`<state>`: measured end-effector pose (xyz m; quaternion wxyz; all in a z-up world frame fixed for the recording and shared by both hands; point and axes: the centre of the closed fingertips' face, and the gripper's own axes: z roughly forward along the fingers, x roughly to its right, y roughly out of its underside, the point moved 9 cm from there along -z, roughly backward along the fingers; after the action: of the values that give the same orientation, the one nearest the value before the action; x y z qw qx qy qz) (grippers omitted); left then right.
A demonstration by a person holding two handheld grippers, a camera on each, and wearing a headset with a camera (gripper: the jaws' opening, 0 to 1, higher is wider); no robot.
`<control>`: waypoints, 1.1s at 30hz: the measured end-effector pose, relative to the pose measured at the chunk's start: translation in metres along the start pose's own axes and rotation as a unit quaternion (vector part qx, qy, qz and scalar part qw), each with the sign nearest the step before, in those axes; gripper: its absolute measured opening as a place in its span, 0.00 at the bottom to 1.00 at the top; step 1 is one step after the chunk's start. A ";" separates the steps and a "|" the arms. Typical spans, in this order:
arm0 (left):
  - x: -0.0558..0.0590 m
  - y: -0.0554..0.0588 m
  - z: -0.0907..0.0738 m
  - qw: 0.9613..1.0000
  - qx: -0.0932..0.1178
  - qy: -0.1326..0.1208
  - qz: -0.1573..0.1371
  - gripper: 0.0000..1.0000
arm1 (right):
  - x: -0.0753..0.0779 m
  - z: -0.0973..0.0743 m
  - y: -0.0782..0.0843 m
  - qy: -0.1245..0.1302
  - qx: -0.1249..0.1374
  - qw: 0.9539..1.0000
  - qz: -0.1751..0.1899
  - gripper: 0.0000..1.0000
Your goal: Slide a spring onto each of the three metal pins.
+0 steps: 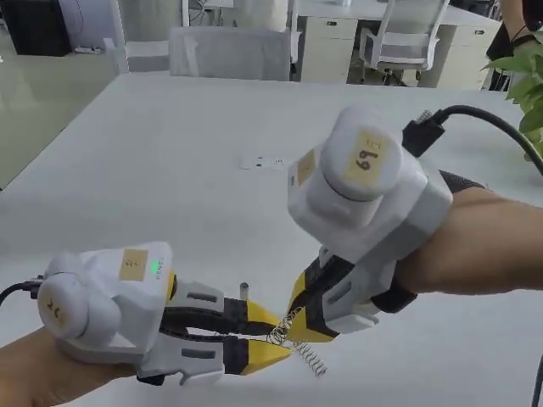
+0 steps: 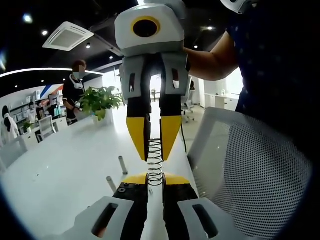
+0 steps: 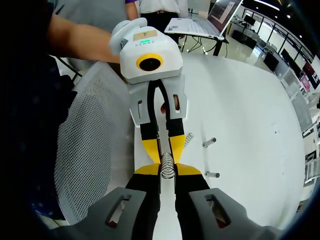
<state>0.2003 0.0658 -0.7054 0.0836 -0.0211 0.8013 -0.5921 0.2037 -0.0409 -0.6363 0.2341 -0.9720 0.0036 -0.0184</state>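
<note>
Left gripper [image 2: 155,180] & right gripper [image 3: 167,172] both clamped tip-to-tip on one spring [image 2: 155,159] at frame centre, two pins [image 3: 209,142] sit bare on the table [image 3: 250,100] right of centre, 2nd spring [image 3: 188,139] loose nr them, so by my read none's done yet.

Tabletop [image 1: 153,170] open ahead; pins [image 2: 123,165] upright nearby; chair [image 2: 250,165] alongside.
</note>
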 end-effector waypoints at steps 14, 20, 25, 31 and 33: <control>0.001 0.000 0.006 1.000 -0.001 0.008 0.004 0.03 | 0.000 0.000 -0.002 -0.006 -0.028 1.000 -0.006 0.07; 0.001 0.001 0.008 1.000 -0.003 0.010 0.004 0.03 | -0.001 0.001 -0.003 -0.006 -0.032 0.999 -0.011 0.07; 0.000 0.001 0.009 1.000 -0.004 0.010 0.006 0.03 | 0.000 0.001 -0.003 -0.006 -0.034 0.999 -0.013 0.07; 0.000 0.001 0.010 1.000 -0.006 0.010 0.005 0.04 | 0.002 0.001 -0.003 -0.006 -0.039 0.999 -0.015 0.07; 0.000 0.002 0.010 1.000 -0.009 0.010 0.005 0.04 | 0.002 0.000 -0.004 -0.008 -0.036 0.999 -0.015 0.07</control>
<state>0.2022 0.0566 -0.7107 0.0783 -0.0122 0.8077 -0.5843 0.2056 -0.0373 -0.6347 0.1987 -0.9799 -0.0121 -0.0143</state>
